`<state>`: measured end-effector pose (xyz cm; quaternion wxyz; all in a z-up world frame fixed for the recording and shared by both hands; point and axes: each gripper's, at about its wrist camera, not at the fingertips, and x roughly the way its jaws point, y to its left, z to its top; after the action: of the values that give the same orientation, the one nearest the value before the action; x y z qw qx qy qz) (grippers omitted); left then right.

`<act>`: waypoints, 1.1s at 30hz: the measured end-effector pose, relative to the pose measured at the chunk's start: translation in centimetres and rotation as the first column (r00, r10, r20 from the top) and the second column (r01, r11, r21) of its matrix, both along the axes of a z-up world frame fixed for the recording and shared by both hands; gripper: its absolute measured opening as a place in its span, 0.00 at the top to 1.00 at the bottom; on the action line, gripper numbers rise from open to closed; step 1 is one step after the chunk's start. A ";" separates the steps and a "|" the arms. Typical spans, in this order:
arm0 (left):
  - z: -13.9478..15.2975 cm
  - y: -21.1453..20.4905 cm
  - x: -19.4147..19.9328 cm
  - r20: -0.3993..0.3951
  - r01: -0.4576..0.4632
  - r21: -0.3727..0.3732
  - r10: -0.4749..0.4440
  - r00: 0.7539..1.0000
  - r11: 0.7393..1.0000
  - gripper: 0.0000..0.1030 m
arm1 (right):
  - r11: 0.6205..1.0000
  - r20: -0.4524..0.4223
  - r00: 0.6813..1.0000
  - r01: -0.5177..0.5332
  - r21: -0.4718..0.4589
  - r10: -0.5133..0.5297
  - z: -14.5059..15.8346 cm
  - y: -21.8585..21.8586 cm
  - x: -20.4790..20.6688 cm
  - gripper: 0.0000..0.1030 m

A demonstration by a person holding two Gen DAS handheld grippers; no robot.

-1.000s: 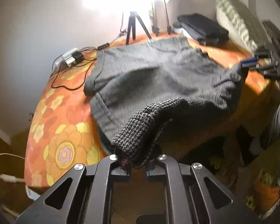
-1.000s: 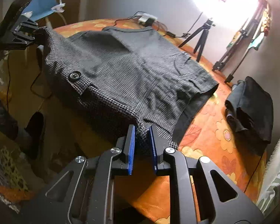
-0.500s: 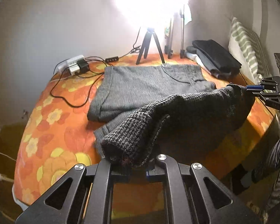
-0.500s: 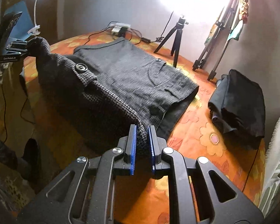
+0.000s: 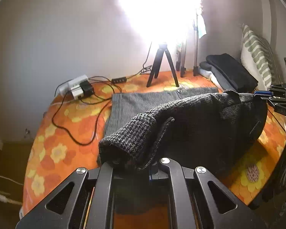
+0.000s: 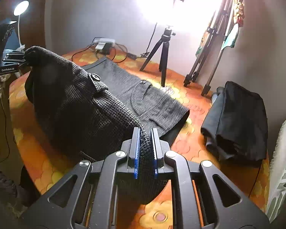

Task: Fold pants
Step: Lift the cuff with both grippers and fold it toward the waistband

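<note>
The dark grey woven pants (image 5: 190, 120) lie on the orange flowered table (image 5: 66, 133), their near part lifted and hanging between both grippers. My left gripper (image 5: 135, 166) is shut on one corner of the raised waistband. My right gripper (image 6: 145, 148) is shut on the other corner; it shows at the right edge of the left wrist view (image 5: 265, 97). In the right wrist view the pants (image 6: 89, 112) show a black button (image 6: 94, 77), and the left gripper (image 6: 13, 57) is at far left. The far part lies flat on the table (image 6: 192, 145).
A small tripod (image 5: 161, 66) stands at the table's far edge under a glaring lamp. A power strip with cables (image 5: 77, 87) lies at the far left. Folded black clothes (image 6: 238, 122) sit at the right, beside a striped pillow (image 5: 257, 57). Taller tripods (image 6: 211, 43) stand behind.
Both grippers have lifted the near edge of the pants and carried it forward over the table. The raised fold now covers more of the flat part.
</note>
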<state>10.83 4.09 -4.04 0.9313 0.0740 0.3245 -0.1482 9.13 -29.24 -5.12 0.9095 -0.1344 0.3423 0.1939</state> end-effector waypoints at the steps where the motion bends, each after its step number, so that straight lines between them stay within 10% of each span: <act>1: 0.2 -0.1 0.6 0.001 0.000 -0.002 0.000 1.000 1.000 0.92 | 1.000 0.002 1.000 0.005 0.008 -0.005 0.2 -0.1 0.4 0.89; 15: 1.7 -0.9 8.8 0.010 -0.033 0.018 0.033 0.999 0.999 0.92 | 0.994 0.022 0.995 0.100 0.048 -0.102 0.3 -1.0 7.9 0.89; 33: -4.7 -2.6 19.8 -0.150 -0.090 0.127 0.109 0.983 0.988 0.92 | 0.984 -0.058 0.982 0.177 -0.009 -0.177 -4.7 -0.4 19.2 0.90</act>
<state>30.61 1.46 -8.77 0.9031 0.1016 0.4080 -0.0869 28.37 -29.61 -9.79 0.9124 -0.0995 0.3798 0.1154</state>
